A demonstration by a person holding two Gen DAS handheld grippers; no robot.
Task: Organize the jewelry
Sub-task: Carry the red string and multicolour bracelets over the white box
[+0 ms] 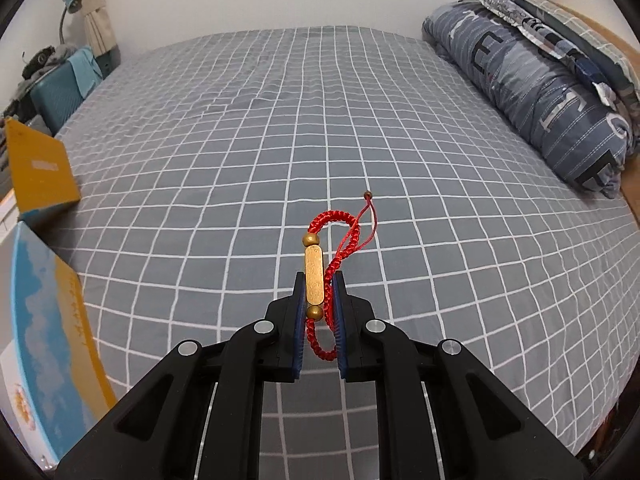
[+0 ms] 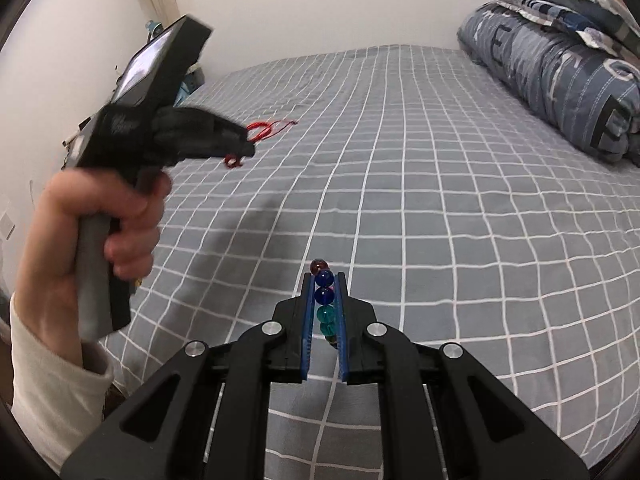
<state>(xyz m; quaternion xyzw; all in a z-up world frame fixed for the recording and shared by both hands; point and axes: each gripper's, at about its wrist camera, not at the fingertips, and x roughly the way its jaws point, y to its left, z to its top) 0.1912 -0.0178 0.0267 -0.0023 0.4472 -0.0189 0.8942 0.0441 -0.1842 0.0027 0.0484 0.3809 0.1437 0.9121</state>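
My left gripper [image 1: 319, 282] is shut on a red braided bracelet [image 1: 334, 220] with a gold bar and two gold beads, held above the grey checked bedsheet [image 1: 240, 160]. Its thin tail cords end in a small dark bead. In the right wrist view the same left gripper [image 2: 248, 148] appears at the upper left, blurred, held by a person's hand [image 2: 92, 224], with the red bracelet [image 2: 264, 130] hanging from it. My right gripper [image 2: 324, 280] is shut on a string of coloured glass beads [image 2: 324, 296], blue, teal and dark red, lifted off the bed.
An open box with a yellow lid [image 1: 36, 172] and blue-and-yellow side [image 1: 48, 320] stands at the bed's left edge. A rolled blue quilt [image 1: 540, 92] and pillows [image 1: 572, 20] lie along the right. A blue chair [image 1: 60, 88] and a lamp [image 1: 70, 4] are behind the bed.
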